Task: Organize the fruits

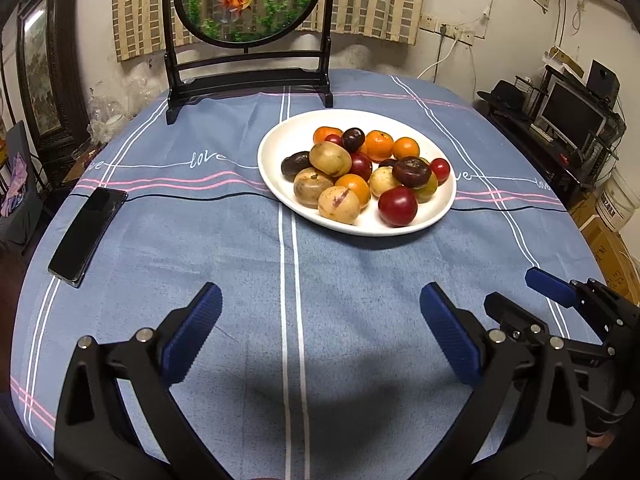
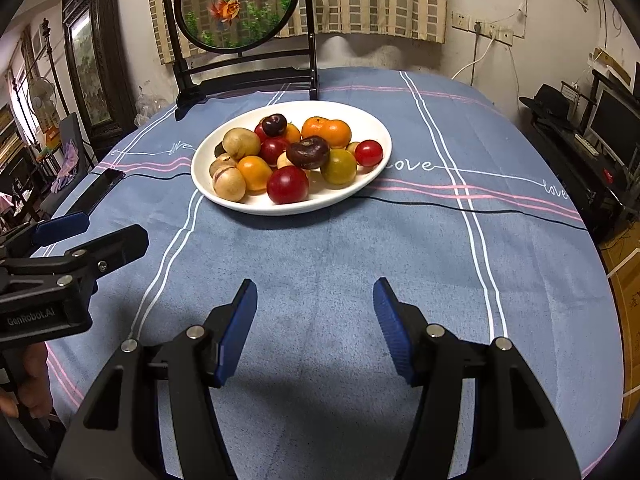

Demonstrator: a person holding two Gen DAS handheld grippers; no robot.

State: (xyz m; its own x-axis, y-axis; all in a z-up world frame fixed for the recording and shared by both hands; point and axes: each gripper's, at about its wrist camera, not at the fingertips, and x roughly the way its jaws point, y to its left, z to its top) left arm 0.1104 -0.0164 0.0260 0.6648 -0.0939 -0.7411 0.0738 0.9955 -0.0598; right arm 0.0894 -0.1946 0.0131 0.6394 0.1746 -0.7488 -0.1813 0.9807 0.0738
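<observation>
A white oval plate (image 1: 280,152) (image 2: 208,184) stands on the blue tablecloth, piled with several fruits: oranges (image 1: 378,145) (image 2: 335,133), red plums (image 1: 397,205) (image 2: 287,184), dark purple fruits (image 1: 412,171) (image 2: 308,153) and tan passion fruits (image 1: 339,204) (image 2: 229,184). My left gripper (image 1: 320,300) is open and empty over the cloth, well short of the plate. My right gripper (image 2: 315,296) is open and empty too, beside the left one and also short of the plate. Each gripper shows at the edge of the other's view: the right gripper (image 1: 516,288) and the left gripper (image 2: 104,228).
A black phone (image 1: 86,236) (image 2: 98,190) lies near the table's left edge. A framed round goldfish screen (image 1: 248,0) (image 2: 236,4) on a black stand is behind the plate. A thin black cable (image 1: 180,197) (image 2: 480,211) crosses the cloth. Shelves with a monitor (image 1: 572,114) stand to the right.
</observation>
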